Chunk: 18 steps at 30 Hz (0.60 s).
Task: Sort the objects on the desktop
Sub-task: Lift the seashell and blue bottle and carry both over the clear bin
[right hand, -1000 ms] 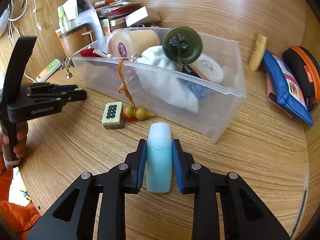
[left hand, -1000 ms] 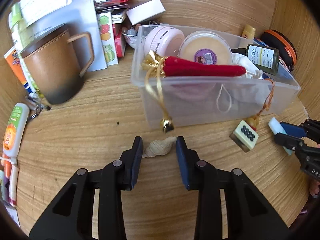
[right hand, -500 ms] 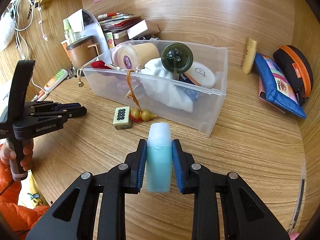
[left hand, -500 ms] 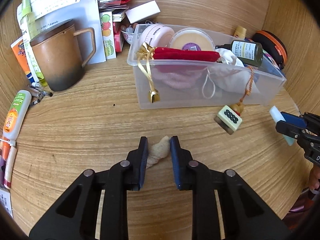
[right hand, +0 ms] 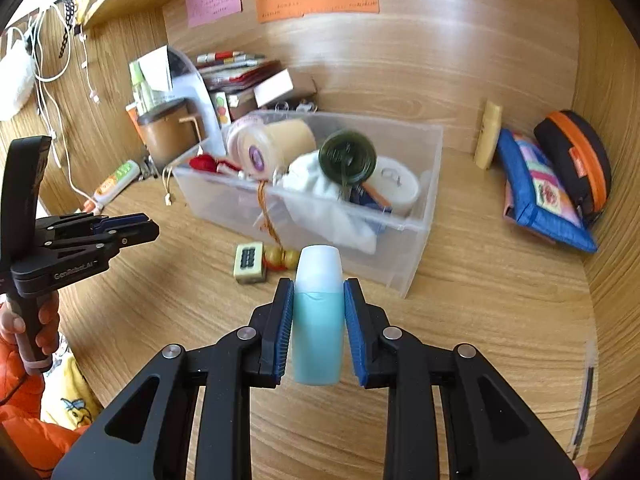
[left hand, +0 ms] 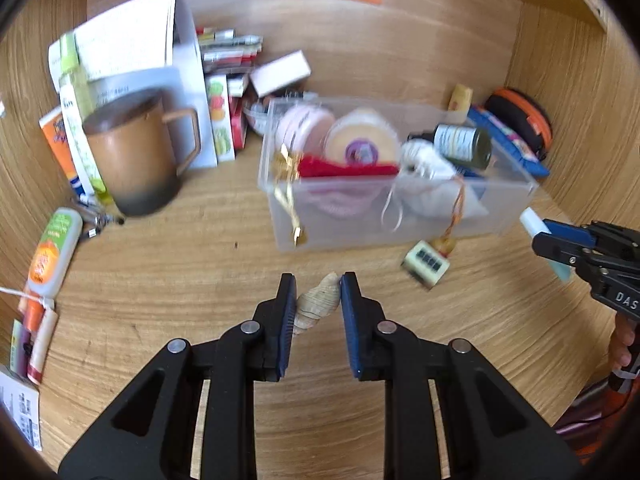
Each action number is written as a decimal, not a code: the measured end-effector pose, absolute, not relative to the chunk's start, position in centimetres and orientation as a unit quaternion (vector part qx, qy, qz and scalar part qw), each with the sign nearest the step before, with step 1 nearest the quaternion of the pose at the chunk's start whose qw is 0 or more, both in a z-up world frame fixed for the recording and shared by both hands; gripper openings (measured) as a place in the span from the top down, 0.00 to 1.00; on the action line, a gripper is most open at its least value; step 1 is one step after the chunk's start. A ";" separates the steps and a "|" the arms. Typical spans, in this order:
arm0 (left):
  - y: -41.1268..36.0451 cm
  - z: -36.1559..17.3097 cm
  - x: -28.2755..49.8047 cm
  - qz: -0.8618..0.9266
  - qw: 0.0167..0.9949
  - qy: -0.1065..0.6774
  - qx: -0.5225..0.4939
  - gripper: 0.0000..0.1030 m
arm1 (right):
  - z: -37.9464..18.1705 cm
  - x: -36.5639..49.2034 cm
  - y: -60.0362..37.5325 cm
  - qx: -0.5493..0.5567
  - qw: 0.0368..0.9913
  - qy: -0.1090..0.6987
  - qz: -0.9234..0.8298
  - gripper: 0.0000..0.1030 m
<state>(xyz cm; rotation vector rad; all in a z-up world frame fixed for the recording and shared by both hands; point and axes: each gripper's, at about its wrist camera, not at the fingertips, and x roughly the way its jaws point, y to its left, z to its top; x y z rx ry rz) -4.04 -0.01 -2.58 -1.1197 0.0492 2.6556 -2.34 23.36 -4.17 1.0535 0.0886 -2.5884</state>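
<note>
From the left wrist, the left gripper (left hand: 318, 294) has closed its fingers on the shell (left hand: 316, 304) and lifted it off the bench (left hand: 180, 264), the clear bin (left hand: 384, 216) now farther below. From the right wrist, the right gripper (right hand: 318, 300) has also risen, fingers clamped on the blue bottle (right hand: 318, 328), short of the bin; both items look ready for dropping in.

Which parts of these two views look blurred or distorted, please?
Left wrist view: the clear bin and brown mug are motion-smeared, while the seashell stays sharp. Right wrist view: the blue bottle is crisp and the tile charm soft; fisheye bends the desk.
</note>
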 end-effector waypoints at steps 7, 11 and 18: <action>0.3 0.4 -4.7 0.926 0.146 0.009 -0.349 0.79 | -2.3 -3.2 24.0 0.351 0.161 0.026 -0.922 0.78; 0.3 1.7 -5.9 0.929 0.153 0.007 -0.337 0.79 | -1.1 -4.0 24.3 0.336 0.153 0.024 -0.929 0.78; 0.8 2.3 -8.8 0.928 0.165 0.004 -0.333 0.79 | 0.2 -6.6 25.1 0.318 0.130 0.001 -0.939 0.78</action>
